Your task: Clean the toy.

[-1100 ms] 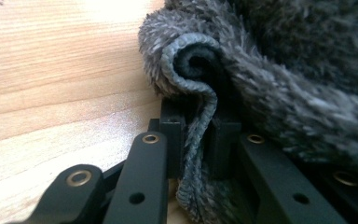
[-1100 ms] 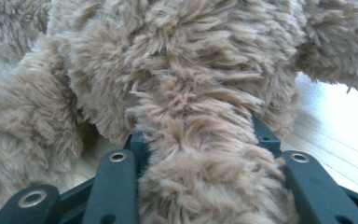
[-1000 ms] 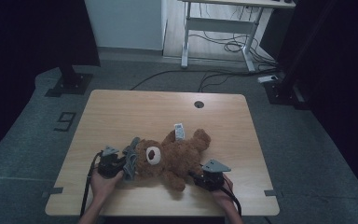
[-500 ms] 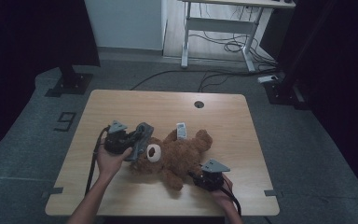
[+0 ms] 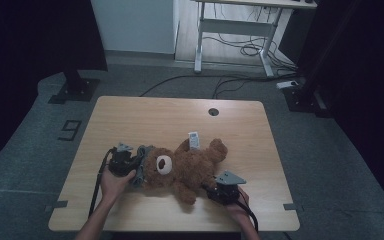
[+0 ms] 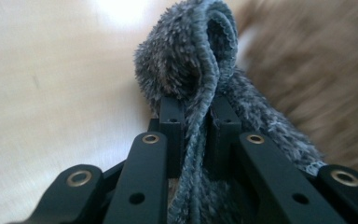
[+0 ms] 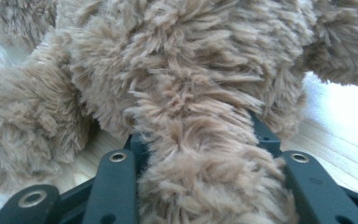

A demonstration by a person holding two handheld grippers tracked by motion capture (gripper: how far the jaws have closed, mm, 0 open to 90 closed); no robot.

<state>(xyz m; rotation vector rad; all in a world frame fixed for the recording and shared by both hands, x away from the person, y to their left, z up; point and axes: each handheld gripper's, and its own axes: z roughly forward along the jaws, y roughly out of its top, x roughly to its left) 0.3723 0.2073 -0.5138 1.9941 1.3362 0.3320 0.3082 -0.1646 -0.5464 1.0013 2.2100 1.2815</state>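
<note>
Swung back toward the bear's (image 5: 182, 167) head at the table's (image 5: 130, 120) near edge, the left gripper (image 6: 196, 122) pinches the grey cloth (image 6: 191, 60); the right gripper (image 7: 200, 135) clamps a leg, so pull gently.

1. My left gripper (image 5: 126, 161) is black and boxy, with a grey plate on top and a black cable trailing back along my bare forearm.
2. My right gripper (image 5: 219, 189) carries a grey three-cornered plate.
3. My jaws are matte black linkage bars with brass-ringed pivot holes and smaller plain holes.
</note>
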